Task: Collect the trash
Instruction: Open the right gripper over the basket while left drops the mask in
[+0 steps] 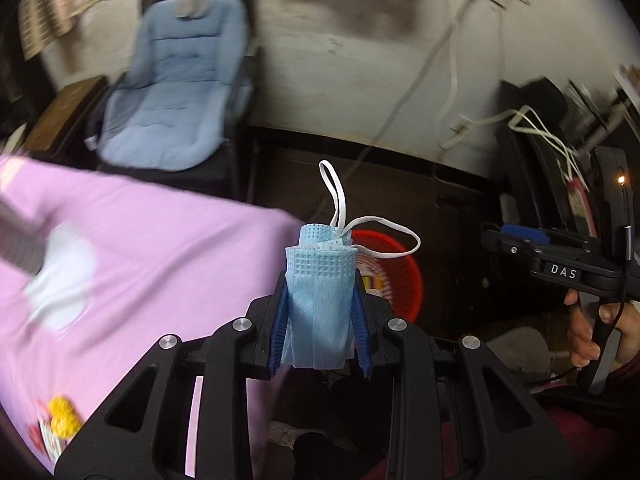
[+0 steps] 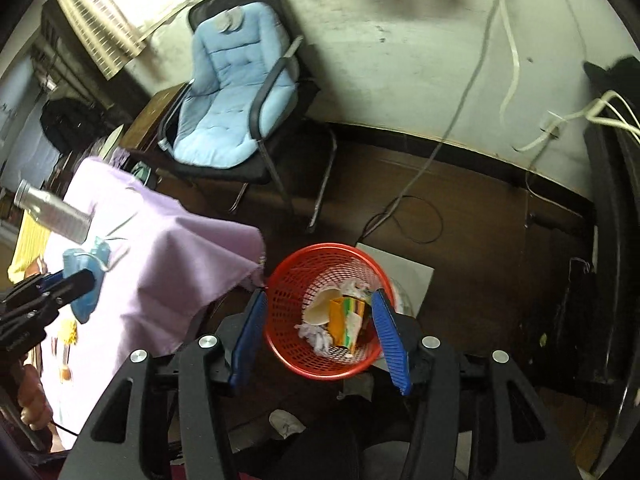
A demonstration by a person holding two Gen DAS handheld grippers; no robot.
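Left hand-held gripper is pinched tight on a folded blue face mask, whose white ear loops stick up and curl off to the side. From the right wrist view the same mask is seen held out over the purple cloth on the tabletop, next to a silver bottle. Right hand-held gripper is spread, nothing is caught between its blue pads, and it is aimed down at the red bin on the floor just past the tabletop corner. Trash is already piled in the bin: a crumpled paper cup, an orange-and-green carton, some wadded tissue. A chair with a light blue cushion is parked against the wall behind, and loose cables are hung down the wall. Left view is pretty motion-blurred, so tabletop details can't be made out there.
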